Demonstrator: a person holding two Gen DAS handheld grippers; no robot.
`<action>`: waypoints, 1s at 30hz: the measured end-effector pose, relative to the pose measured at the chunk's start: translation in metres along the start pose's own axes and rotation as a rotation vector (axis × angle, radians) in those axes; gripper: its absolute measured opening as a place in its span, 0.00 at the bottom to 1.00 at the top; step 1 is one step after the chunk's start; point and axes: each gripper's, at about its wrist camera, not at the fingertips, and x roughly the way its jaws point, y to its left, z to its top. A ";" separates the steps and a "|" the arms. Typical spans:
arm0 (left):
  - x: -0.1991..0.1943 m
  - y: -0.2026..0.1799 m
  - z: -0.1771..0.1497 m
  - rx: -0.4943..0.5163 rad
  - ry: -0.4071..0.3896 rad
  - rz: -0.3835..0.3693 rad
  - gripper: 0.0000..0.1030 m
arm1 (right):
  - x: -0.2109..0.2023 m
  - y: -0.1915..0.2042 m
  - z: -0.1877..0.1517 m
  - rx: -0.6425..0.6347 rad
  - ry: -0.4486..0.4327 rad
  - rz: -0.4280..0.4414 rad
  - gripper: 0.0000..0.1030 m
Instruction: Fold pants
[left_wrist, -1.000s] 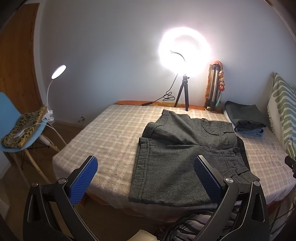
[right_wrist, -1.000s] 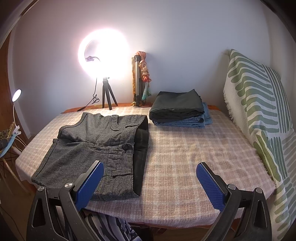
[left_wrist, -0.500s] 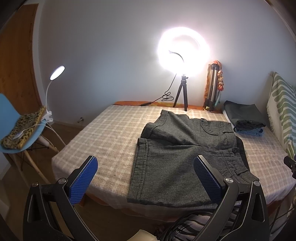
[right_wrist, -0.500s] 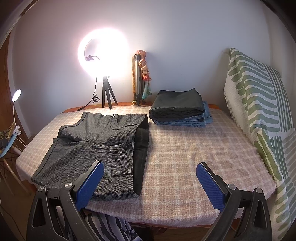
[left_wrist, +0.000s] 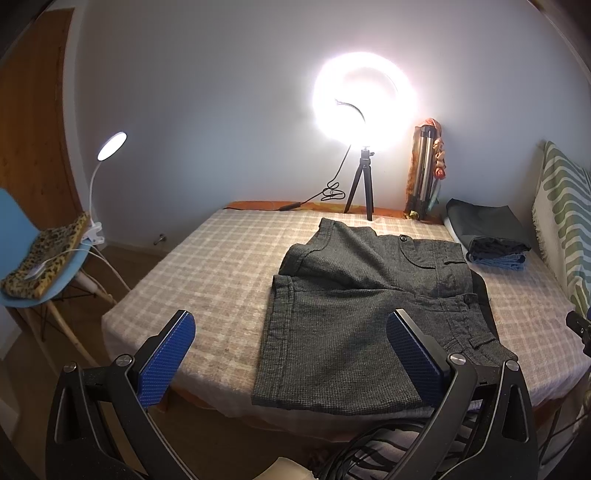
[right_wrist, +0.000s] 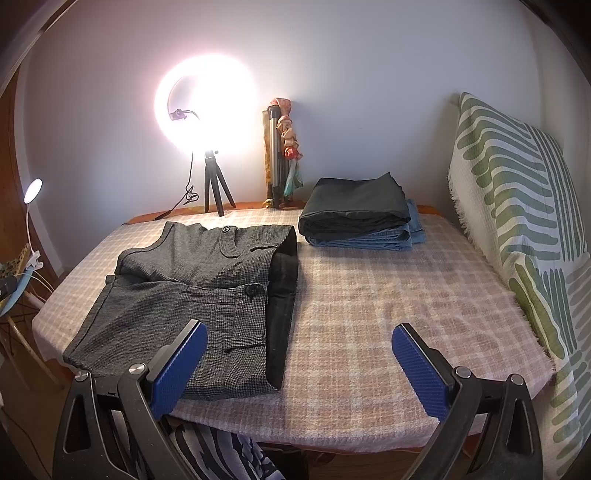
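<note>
Pants: grey checked shorts (left_wrist: 354, 314) lie flat on the checked bed cover (left_wrist: 221, 266), both legs pointing toward the bed's left edge and the waistband toward the pillow side; the near leg's hem reaches the bed's front edge.
Pants, detail: two buttoned back pockets face up, and a dark inner band (right_wrist: 282, 306) shows along the waist end.
Left gripper: the left gripper (left_wrist: 290, 354) hangs in front of the bed's front edge, its blue pads spread wide and holding nothing; one pad overlaps the near leg of the shorts in view, though contact cannot be judged from this angle.
Right gripper: the right gripper (right_wrist: 297, 363) also stands wide apart and bare, held off the front edge, with its left pad (right_wrist: 177, 369) over the waist corner of the shorts and its right pad over bare cover.
Folded stack: a dark folded garment on folded jeans (right_wrist: 360, 221) sits at the far end of the bed, apart from the shorts.
Pillow: a green-striped cushion (right_wrist: 517, 221) leans upright along the bed's right side.
Lights: a lit ring light on a tripod (left_wrist: 364, 110) stands at the wall behind the bed; a clip lamp (left_wrist: 110, 142) is clamped to a blue chair (left_wrist: 22, 236) at the left.
Chair: a leopard-print cloth (left_wrist: 44, 266) lies on its seat.
</note>
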 end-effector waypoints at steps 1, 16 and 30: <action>0.000 0.000 0.000 0.001 0.000 0.000 1.00 | 0.001 0.000 0.000 0.001 0.001 0.001 0.98; 0.006 -0.005 0.001 0.007 0.014 0.001 1.00 | 0.006 -0.002 -0.004 0.005 0.008 -0.001 0.98; 0.036 0.004 -0.004 0.018 0.055 -0.008 1.00 | 0.020 -0.009 -0.004 0.030 0.031 -0.013 0.98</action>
